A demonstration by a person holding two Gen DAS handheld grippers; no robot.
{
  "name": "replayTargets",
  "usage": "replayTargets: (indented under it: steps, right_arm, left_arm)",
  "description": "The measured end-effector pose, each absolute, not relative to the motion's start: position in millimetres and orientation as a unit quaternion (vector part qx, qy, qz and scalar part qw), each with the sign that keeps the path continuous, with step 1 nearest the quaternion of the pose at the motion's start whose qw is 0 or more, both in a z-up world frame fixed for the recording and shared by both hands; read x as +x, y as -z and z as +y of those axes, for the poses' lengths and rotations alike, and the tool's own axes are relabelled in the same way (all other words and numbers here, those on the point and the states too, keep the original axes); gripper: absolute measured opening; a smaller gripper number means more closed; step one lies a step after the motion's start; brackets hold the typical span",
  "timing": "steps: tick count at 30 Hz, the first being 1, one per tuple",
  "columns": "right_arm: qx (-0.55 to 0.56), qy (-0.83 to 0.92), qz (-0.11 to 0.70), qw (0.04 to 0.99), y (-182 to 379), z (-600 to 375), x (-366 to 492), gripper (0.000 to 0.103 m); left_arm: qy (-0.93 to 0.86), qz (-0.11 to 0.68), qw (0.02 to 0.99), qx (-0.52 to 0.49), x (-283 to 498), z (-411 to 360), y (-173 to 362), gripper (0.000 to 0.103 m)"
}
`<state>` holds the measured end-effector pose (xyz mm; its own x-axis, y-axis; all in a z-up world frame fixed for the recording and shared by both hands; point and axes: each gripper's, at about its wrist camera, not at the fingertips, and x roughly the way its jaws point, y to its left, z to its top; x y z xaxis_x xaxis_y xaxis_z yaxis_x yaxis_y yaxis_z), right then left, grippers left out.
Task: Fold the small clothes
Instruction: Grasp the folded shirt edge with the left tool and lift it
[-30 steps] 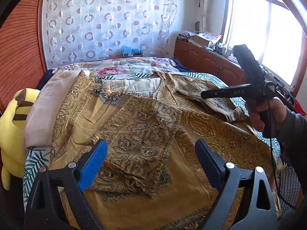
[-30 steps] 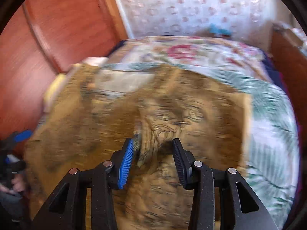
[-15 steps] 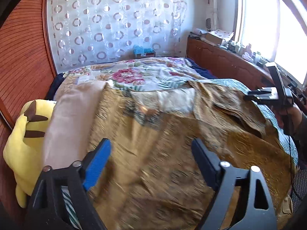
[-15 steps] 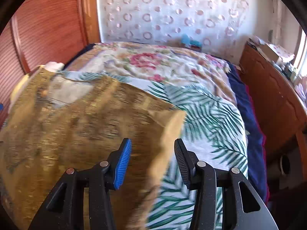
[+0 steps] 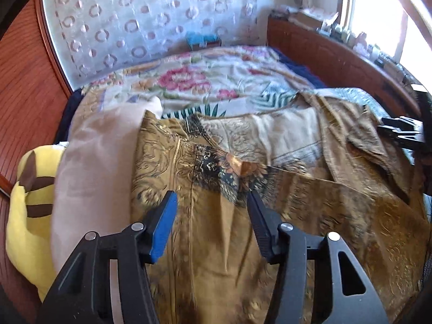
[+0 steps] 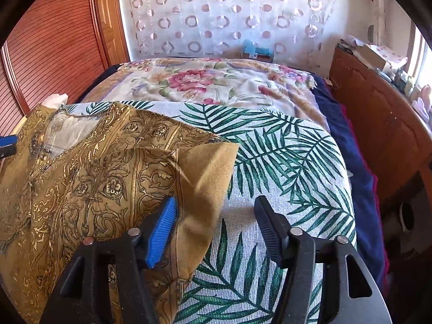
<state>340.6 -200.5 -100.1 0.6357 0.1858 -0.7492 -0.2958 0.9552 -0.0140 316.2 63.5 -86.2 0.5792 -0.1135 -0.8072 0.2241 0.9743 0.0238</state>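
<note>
Right wrist: garment (image 6: pixel 108 178) edge (folded) between right tongs (image 6: pixel 216 224).

Your left hand-held gripper (image 5: pixel 212 224) had just been closing, jaws still apart over the gold patterned garment (image 5: pixel 216 243) near the bed's (image 5: pixel 205 81) left edge.

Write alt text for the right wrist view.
The open right gripper hovers over a bed, its blue pad beside the turned-over corner of a gold patterned garment spread on a palm-leaf sheet. A floral blanket lies beyond.
</note>
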Motion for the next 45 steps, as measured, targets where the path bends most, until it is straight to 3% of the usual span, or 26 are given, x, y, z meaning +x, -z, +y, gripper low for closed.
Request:
replayTargets:
  steps: [7,10,12,15,22,26,37,39,45]
  right_arm:
    - [-0.067,-0.130,0.406,0.902,92,-210,334,0.067]
    - [-0.066,-0.130,0.407,0.902,91,-210,334,0.067]
    - [-0.067,-0.131,0.407,0.902,91,-210,334,0.067]
    - [-0.067,-0.131,0.406,0.902,91,-210,334,0.067]
    - [-0.068,-0.131,0.406,0.902,91,-211,334,0.068]
    - [-0.067,-0.132,0.406,0.902,91,-211,335,0.068]
    - [-0.068,-0.132,0.406,0.902,91,-212,334,0.068]
    - [-0.068,-0.132,0.406,0.902,91,-212,335,0.068]
    - [-0.068,-0.133,0.406,0.901,91,-212,334,0.068]
  left_arm:
    - [0.096,0.478,0.870,0.069,338,56,102,0.052]
    - [0.098,0.471,0.874,0.064,337,59,100,0.029]
    - [0.093,0.468,0.875,0.076,334,59,98,0.007]
    - [0.096,0.462,0.879,0.071,328,64,91,0.003]
    - [0.049,0.365,0.929,0.022,302,113,21,0.003]
    - [0.023,0.350,0.936,0.035,297,136,3,0.003]
    - [0.004,0.396,0.918,0.002,318,174,43,0.004]
    - [0.014,0.403,0.915,-0.016,321,177,48,0.016]
    - [0.011,0.425,0.905,-0.017,331,180,61,0.017]
